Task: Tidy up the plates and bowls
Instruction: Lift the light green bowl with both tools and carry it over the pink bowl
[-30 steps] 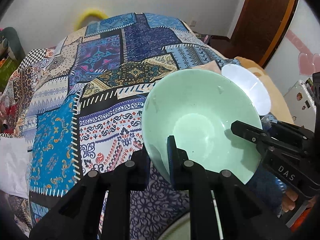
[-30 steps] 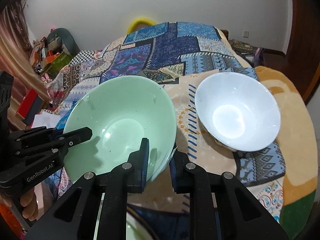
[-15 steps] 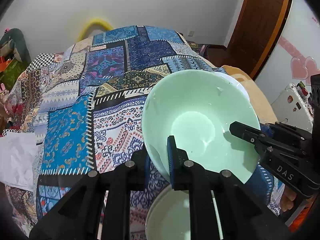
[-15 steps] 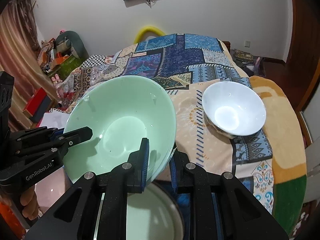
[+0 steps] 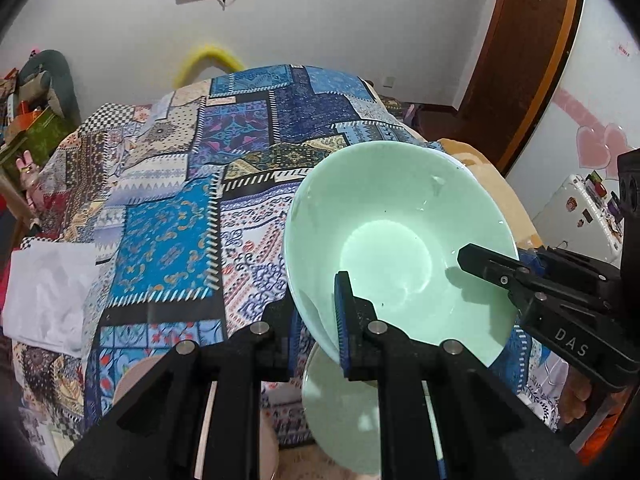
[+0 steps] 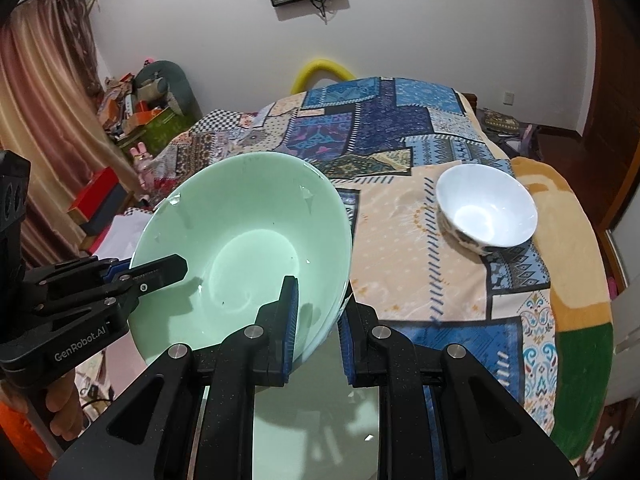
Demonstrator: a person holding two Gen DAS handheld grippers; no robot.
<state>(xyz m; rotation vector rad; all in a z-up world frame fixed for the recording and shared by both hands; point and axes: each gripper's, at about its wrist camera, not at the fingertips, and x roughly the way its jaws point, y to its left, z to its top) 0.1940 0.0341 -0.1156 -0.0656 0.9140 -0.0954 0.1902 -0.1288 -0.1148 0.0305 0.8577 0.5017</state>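
A large pale green bowl (image 5: 392, 240) (image 6: 240, 248) hangs tilted above the quilted bed, held from both sides. My left gripper (image 5: 318, 304) is shut on its near-left rim, one finger inside and one outside. The same gripper (image 6: 176, 266) reaches in from the left in the right wrist view. My right gripper (image 6: 318, 304) is shut on the opposite rim and enters the left wrist view (image 5: 480, 262) from the right. A white bowl (image 6: 486, 212) stands upright on the bed, far right. A pale green plate (image 5: 344, 408) (image 6: 312, 420) lies beneath the held bowl.
A patchwork quilt (image 5: 180, 208) covers the bed. A white cloth (image 5: 44, 292) lies at its left edge. A pinkish round dish (image 5: 132, 380) sits low on the left. Clutter and boxes (image 6: 140, 120) stand against the far left wall, and a wooden door (image 5: 520, 60) is on the right.
Both grippers rose and drew back with the green bowl. The white bowl now looks smaller and farther, and the green plate has come into view below.
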